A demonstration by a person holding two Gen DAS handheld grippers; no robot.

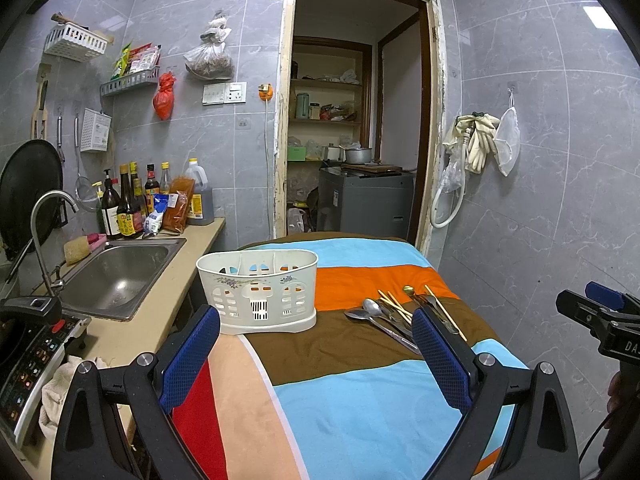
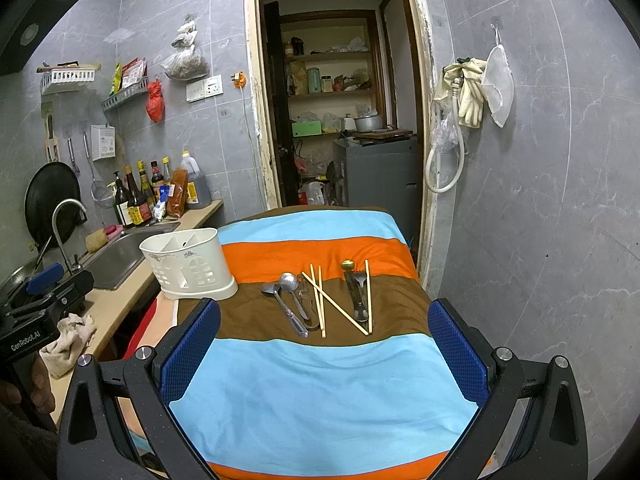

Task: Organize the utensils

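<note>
Spoons, chopsticks, fork lie loose on brown stripe of striped cloth, just right of white utensil caddy. Caddy stands upright at cloth's left edge, beside sink. Left gripper spread wide, holding nothing. Right gripper likewise wide apart, nothing held, short of utensils.

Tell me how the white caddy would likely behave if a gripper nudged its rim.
The caddy looks like thin perforated plastic and shows nothing inside, so probably light. It stands tall on a soft striped cloth, so a rim push may tip it rather than slide it. Its wider base should help somewhat.
</note>
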